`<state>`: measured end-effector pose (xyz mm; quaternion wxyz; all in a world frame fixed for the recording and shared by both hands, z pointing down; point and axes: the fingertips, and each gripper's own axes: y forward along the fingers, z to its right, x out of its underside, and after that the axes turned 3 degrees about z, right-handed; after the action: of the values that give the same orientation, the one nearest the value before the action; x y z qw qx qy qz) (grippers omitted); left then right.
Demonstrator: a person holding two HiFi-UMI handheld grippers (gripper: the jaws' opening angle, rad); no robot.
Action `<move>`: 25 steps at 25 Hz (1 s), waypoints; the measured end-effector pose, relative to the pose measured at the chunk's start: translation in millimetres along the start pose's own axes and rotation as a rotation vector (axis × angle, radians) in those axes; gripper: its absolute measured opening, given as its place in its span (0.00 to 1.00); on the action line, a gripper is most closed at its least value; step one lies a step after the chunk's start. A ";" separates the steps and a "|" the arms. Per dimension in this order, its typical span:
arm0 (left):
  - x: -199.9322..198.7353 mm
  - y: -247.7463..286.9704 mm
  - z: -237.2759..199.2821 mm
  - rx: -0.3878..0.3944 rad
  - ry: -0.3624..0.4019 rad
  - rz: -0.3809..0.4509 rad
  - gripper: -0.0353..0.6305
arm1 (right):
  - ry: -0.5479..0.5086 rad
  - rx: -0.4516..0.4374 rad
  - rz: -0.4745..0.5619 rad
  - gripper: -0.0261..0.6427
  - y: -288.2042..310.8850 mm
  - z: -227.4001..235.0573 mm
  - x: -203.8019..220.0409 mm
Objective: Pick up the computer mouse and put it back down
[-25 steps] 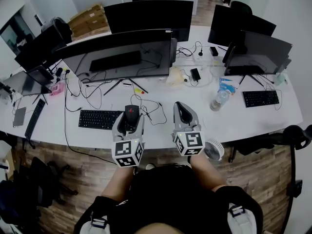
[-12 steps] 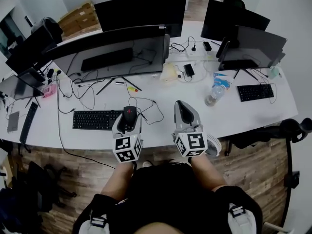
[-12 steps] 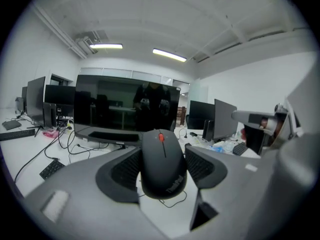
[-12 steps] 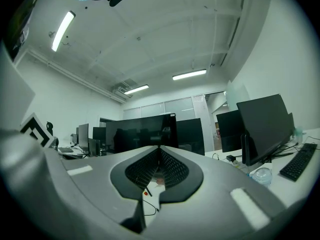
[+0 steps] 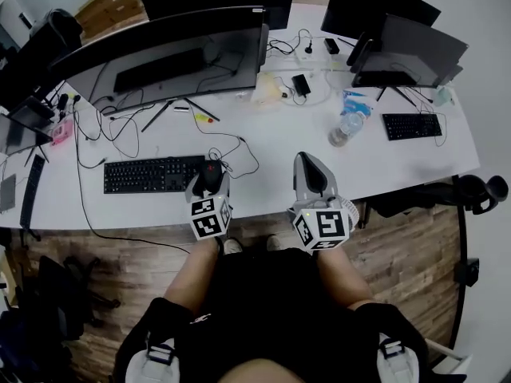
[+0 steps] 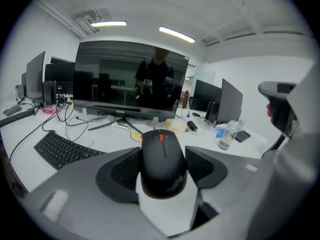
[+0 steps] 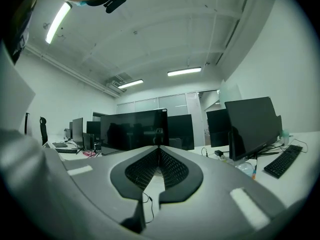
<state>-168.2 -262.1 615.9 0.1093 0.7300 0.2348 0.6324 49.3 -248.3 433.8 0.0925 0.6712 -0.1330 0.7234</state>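
Black mouse (image 6: 162, 156) pinched in left tool (image 6: 162, 168), clearest in its own view, perhaps off desk (image 5: 383, 166); right tool (image 7: 159, 166) pressed together.

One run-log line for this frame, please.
left gripper: shut on computer mouse | right gripper: shut, empty | mouse: held beside keyboard

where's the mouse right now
The black computer mouse is gripped in the left claw, left of centre in the head view, just right of the black keyboard.
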 end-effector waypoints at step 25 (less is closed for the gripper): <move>123.5 46.2 6.3 -0.034 0.080 -0.301 0.54 | -0.017 0.081 -0.049 0.04 -33.3 29.4 12.6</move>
<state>-141.5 -241.8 743.6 0.2055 0.6588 0.3351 0.6415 86.6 -226.6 450.5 0.0819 0.6835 -0.0876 0.7200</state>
